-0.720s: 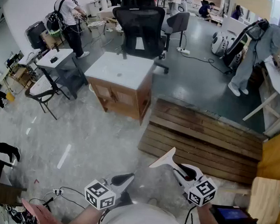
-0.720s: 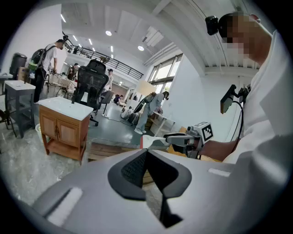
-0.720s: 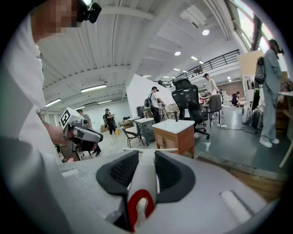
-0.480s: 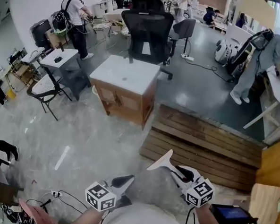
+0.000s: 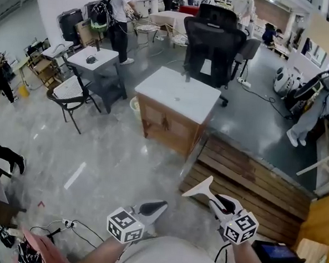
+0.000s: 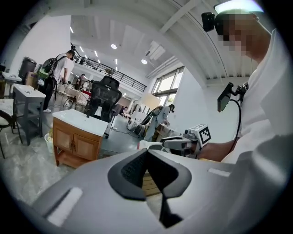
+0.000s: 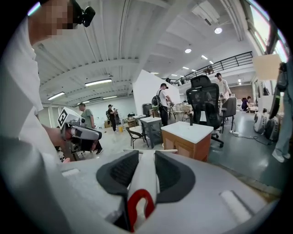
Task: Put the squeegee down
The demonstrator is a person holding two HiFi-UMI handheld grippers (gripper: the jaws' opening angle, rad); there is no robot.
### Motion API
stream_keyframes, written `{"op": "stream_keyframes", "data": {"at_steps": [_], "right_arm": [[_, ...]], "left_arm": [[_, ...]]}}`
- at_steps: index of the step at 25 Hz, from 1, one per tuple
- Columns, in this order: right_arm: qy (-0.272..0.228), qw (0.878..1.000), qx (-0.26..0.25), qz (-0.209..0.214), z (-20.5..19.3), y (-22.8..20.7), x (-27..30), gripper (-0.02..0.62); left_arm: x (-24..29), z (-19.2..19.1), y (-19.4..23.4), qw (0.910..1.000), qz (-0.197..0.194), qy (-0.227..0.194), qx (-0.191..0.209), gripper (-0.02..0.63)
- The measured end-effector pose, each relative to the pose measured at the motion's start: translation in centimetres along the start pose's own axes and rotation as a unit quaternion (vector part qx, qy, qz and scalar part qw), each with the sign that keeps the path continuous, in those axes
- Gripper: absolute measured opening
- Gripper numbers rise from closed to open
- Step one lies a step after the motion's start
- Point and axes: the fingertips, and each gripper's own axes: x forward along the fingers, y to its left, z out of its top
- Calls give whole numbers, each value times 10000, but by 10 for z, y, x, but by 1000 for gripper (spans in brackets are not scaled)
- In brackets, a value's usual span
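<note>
**Handling of the squeegee**

- Treat the squeegee (image 5: 200, 188) as a light, rigid tool. Its white handle looks like smooth plastic and may slip or pivot under a loose clamp.
- The wide head sticks out ahead of the jaws. Judge it likely to swing if you tilt the tool sharply.
- Take hold on the straight handle, between the red hanging loop and the head. The present hold is there.

**State of the grippers**

- Right gripper (image 5: 218, 202): the jaws are clamped on the squeegee handle. In the right gripper view the handle (image 7: 143, 180) runs lengthwise between the two dark pads. The red loop lies behind the pads and the head lies beyond the tips. The tool is carried in the air, touching nothing else.
- Left gripper (image 5: 151, 208): the jaws stand together at the tips, with nothing between them. It hovers beside the right gripper, well apart from the squeegee.

**Surfaces near the right gripper**

- A wooden pallet (image 5: 245, 177) lies below and just ahead.
- A white-topped cabinet (image 5: 178, 93) stands farther ahead.
</note>
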Motion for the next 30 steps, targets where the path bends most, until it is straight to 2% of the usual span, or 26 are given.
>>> {"op": "stream_keyframes", "data": {"at_steps": [7, 14, 23, 27, 30], "right_arm": [[-70, 9995, -191, 238, 40, 18, 115, 117], [147, 9972, -405, 609, 81, 26, 210, 117], [68, 9944, -446, 959, 134, -24, 340, 117], [-75, 9933, -392, 1087, 168, -68, 395, 117], [-123, 9926, -528, 1085, 190, -98, 426, 117]], "left_arm": [[-54, 4, 86, 9989, 451, -97, -106, 6], [-87, 15, 163, 9927, 1015, -299, -578, 5], [-63, 59, 275, 9866, 1454, -221, -708, 6], [-19, 100, 326, 9879, 1444, -67, -566, 5], [7, 135, 361, 9880, 1462, -123, -478, 6]]}}
